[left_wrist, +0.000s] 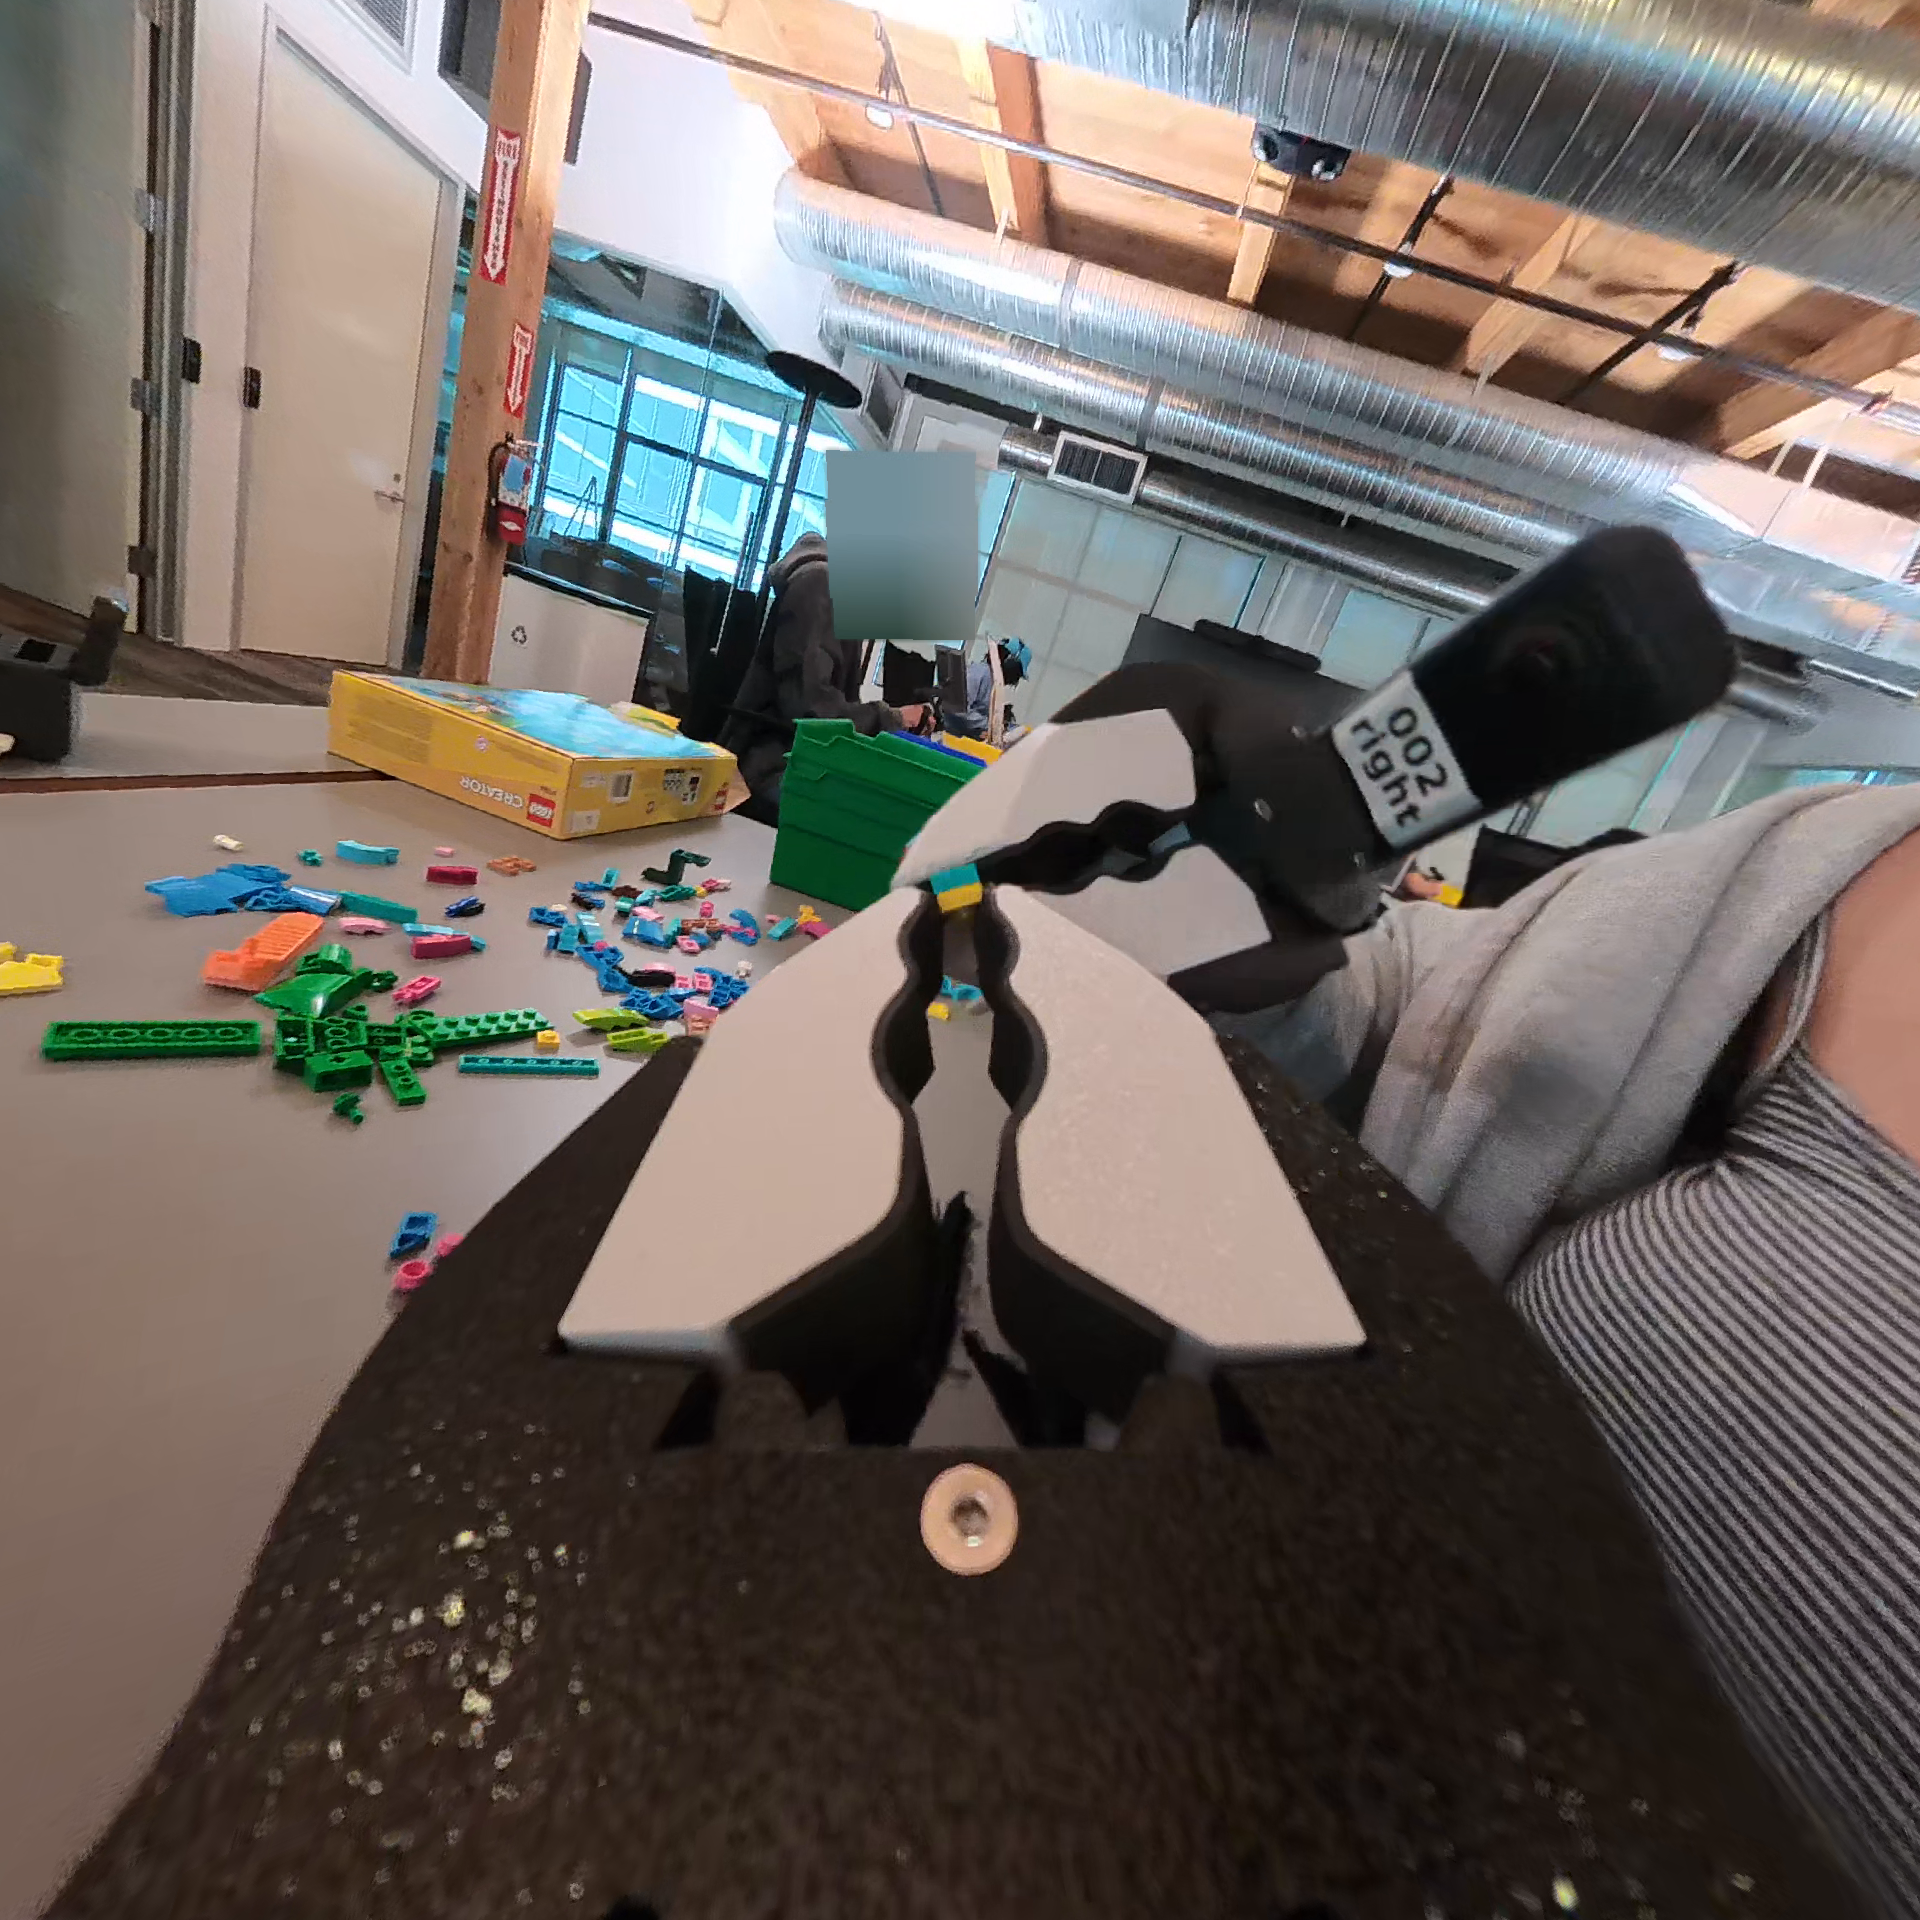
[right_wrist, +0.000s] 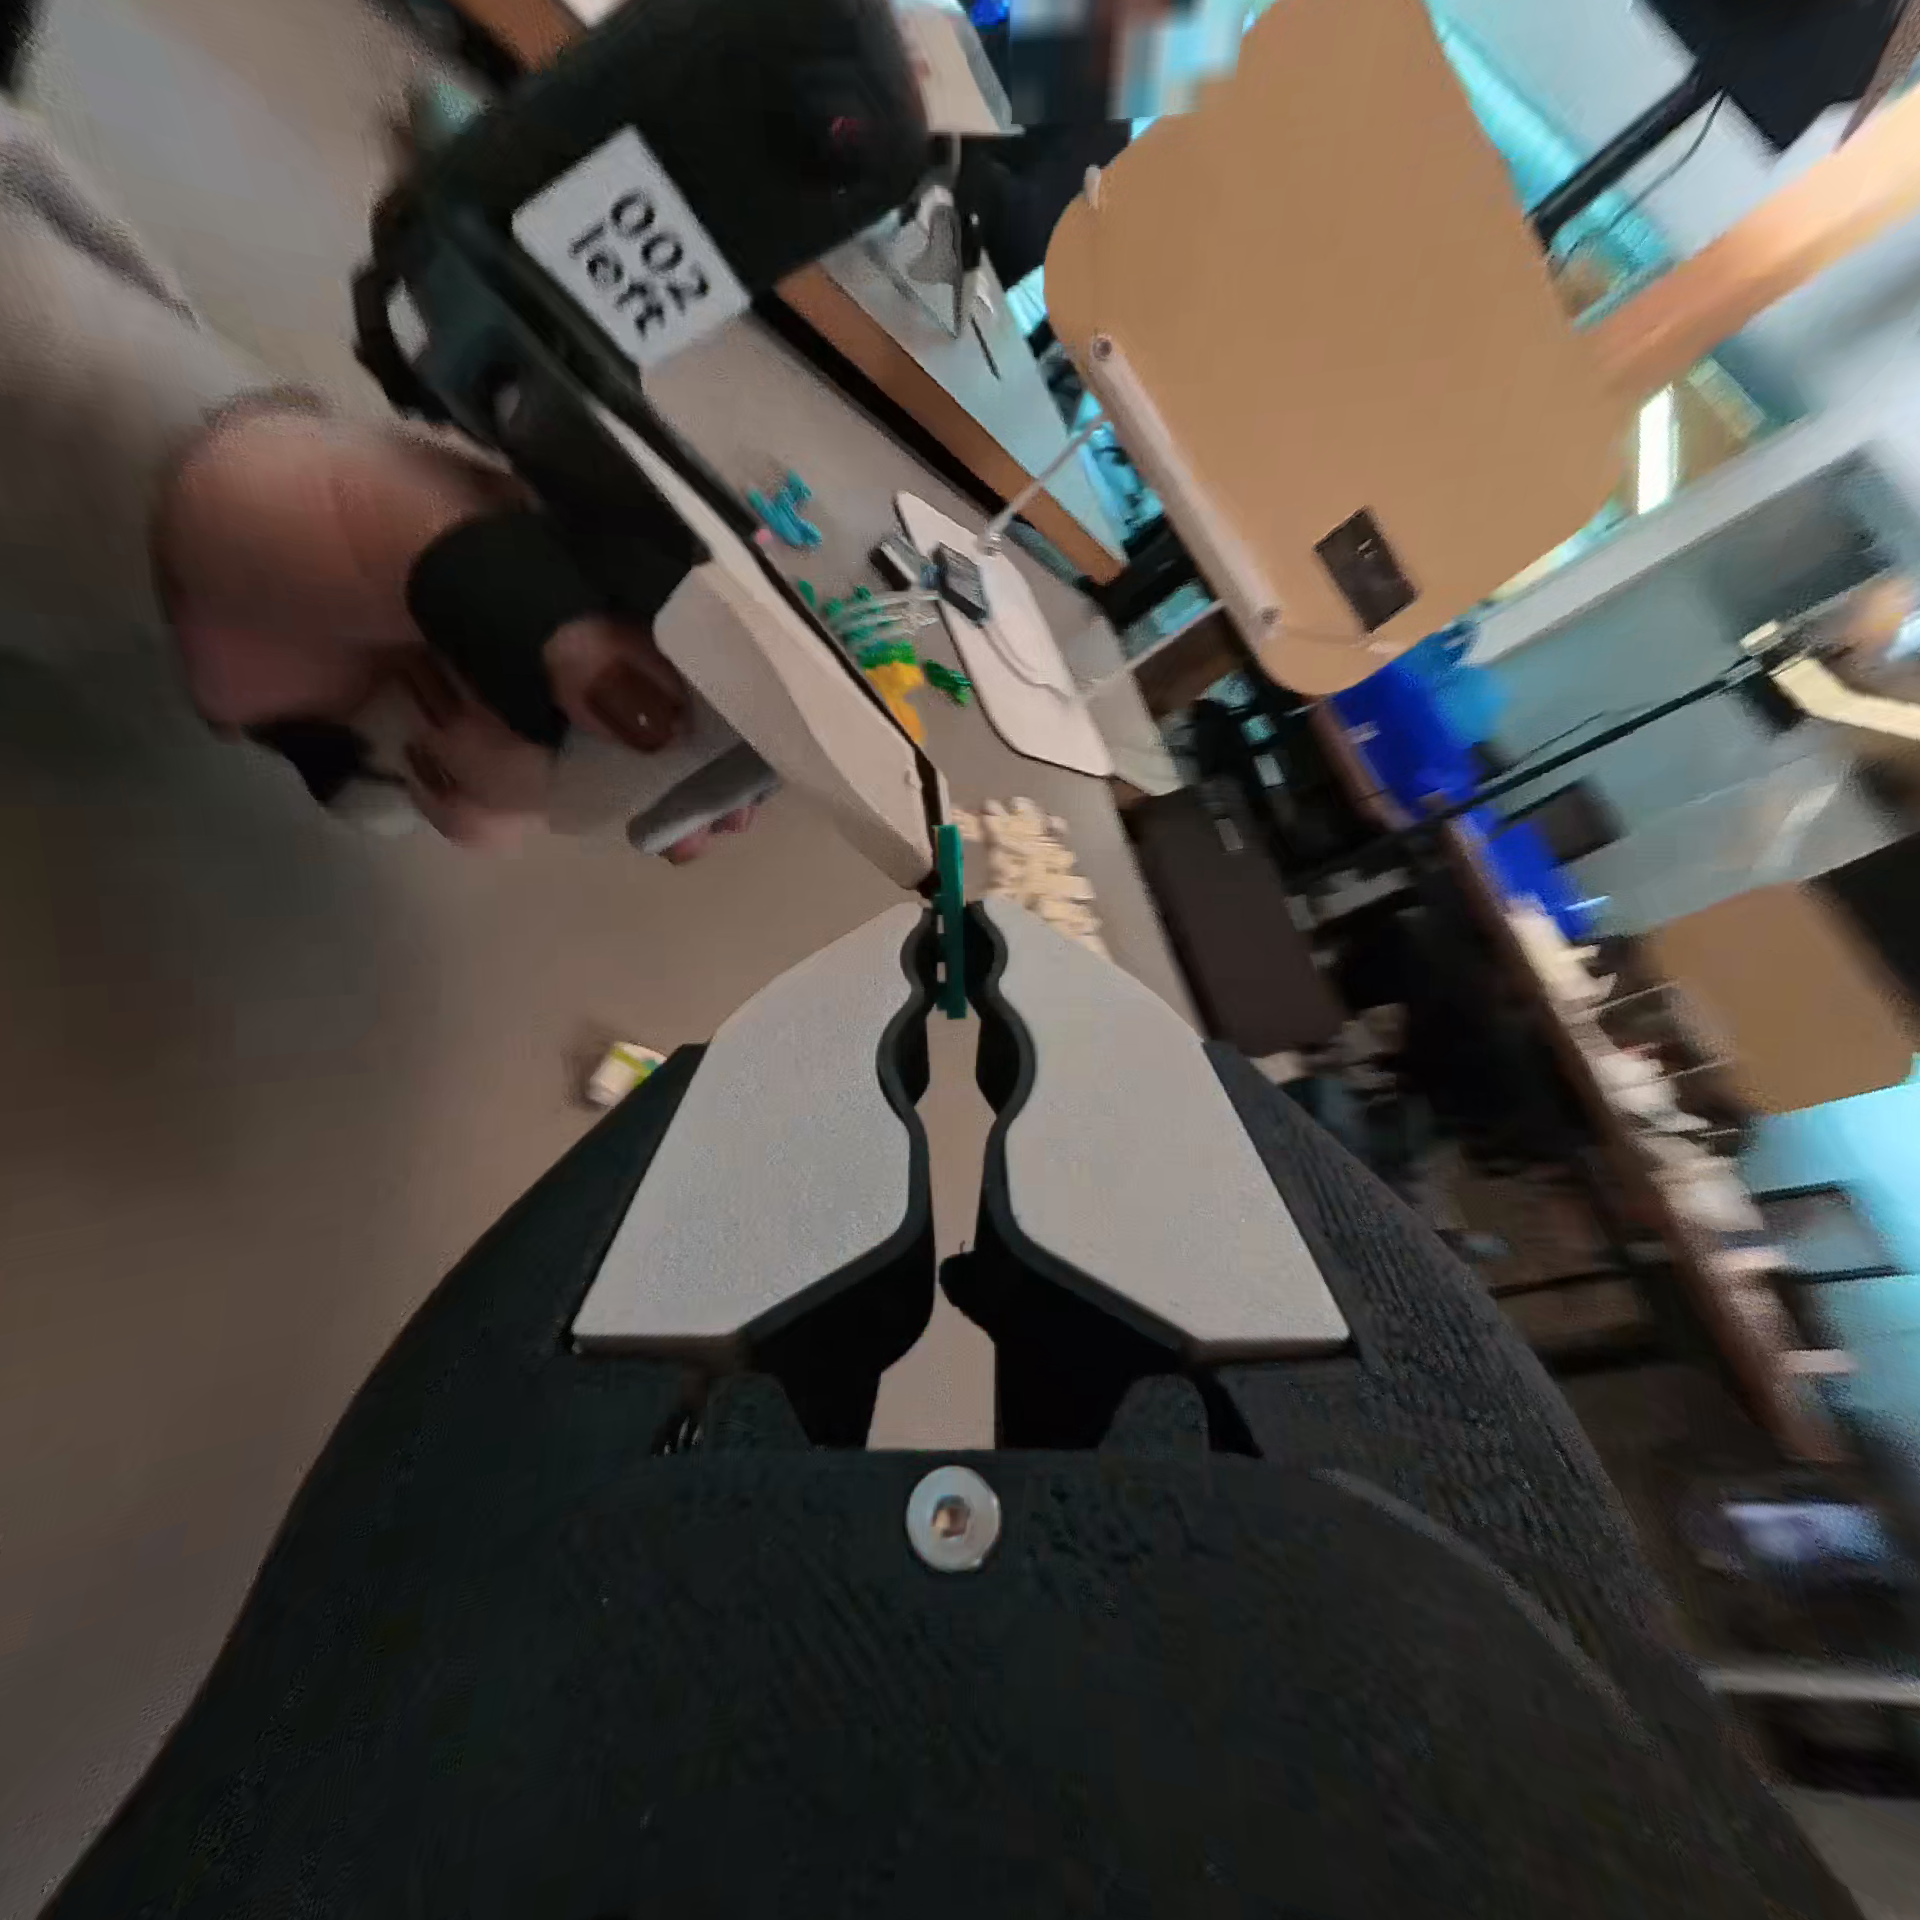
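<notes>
In the left wrist view my left gripper is shut on a small yellow brick at its fingertips. A teal plate sits right on top of that brick. My right gripper reaches in from the right and pinches the teal plate. In the right wrist view my right gripper is shut on the teal plate, seen edge-on. The left gripper meets the plate's far end from the upper left. Both are held above the grey table.
Loose coloured bricks and green plates are scattered on the table to the left. A yellow box and green bins stand behind them. A person's torso is close at the right. A pile of white bricks lies beyond the tips. The grippers are tip to tip, or close to it.
</notes>
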